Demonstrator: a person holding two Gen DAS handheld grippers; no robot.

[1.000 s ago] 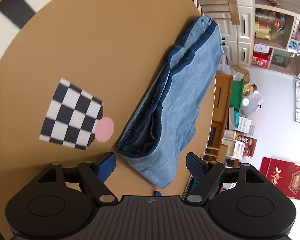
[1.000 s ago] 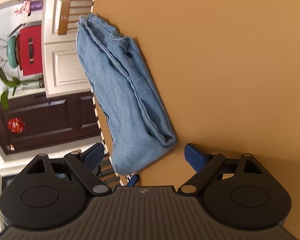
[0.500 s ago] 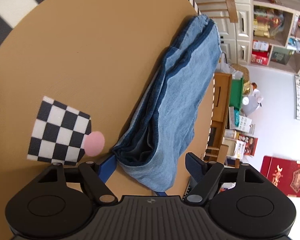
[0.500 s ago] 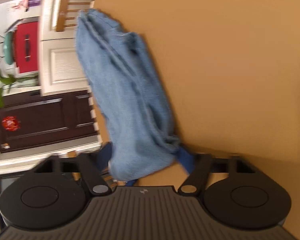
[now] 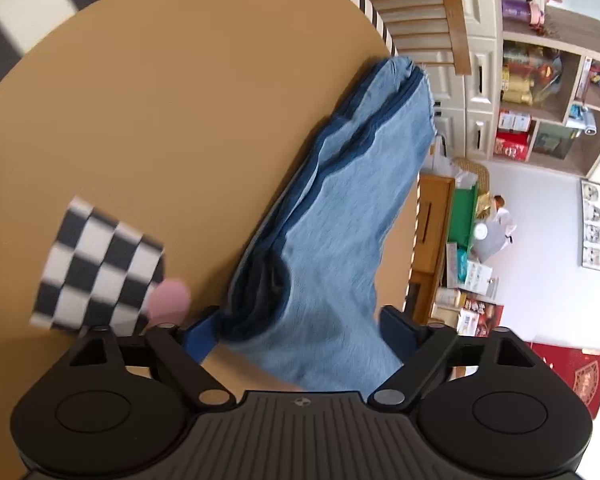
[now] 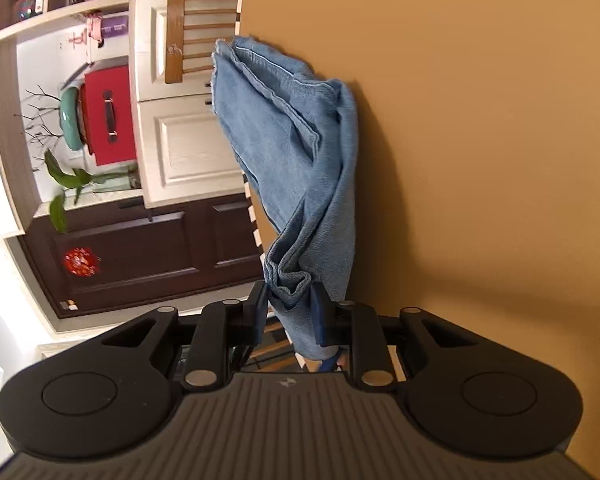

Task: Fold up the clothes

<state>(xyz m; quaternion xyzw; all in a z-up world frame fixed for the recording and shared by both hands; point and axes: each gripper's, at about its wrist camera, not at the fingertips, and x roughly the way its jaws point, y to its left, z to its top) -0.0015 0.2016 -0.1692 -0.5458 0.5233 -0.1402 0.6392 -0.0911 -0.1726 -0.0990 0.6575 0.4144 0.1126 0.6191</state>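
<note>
Right gripper (image 6: pixel 289 304) jaws are closing, pinching the jeans (image 6: pixel 300 160) end. Left gripper (image 5: pixel 300 330) is spread around the other end on the bench (image 5: pixel 172 120).

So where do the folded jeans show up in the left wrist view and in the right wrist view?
Left wrist: the jeans run from upper right down to bottom centre, between the left gripper's blue pads.
Right wrist: they hang centre-left, bunched between the closing right gripper's pads.
Shared landmark: the tan table with its striped edge.
</note>
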